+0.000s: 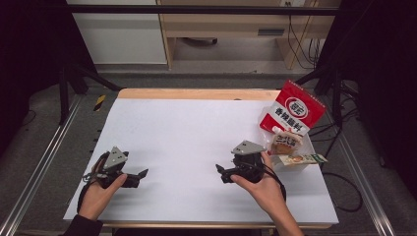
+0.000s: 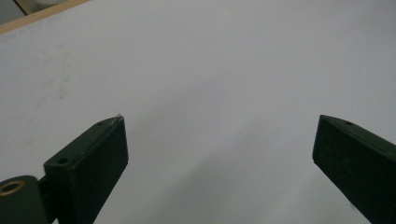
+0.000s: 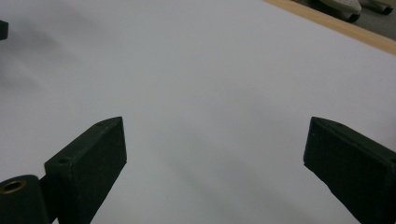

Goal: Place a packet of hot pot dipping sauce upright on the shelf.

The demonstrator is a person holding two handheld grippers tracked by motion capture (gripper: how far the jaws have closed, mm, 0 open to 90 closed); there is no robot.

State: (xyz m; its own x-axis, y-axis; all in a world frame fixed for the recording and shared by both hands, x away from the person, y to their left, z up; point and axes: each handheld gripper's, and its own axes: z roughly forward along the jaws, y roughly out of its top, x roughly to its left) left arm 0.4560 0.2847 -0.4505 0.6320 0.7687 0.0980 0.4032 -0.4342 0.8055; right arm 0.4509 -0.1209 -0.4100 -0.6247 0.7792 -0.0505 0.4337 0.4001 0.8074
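A person's hands hold both grippers low over the white sheet (image 1: 196, 128) that covers the table. My left gripper (image 1: 142, 174) is near the front left and points right; its jaws stand wide apart over bare white sheet (image 2: 217, 135). My right gripper (image 1: 220, 171) is at the front right and points left, its jaws equally wide with nothing between them (image 3: 215, 135). Behind the right hand lie a red snack bag (image 1: 293, 108), a clear-wrapped bun (image 1: 286, 142) and a small flat packet (image 1: 302, 160).
The table's wooden far edge (image 1: 196, 93) runs along the back. Metal rails (image 1: 37, 162) flank the table, and black stand legs (image 1: 74, 81) and cables (image 1: 344, 191) lie on the floor around it. A cabinet (image 1: 221, 24) stands behind.
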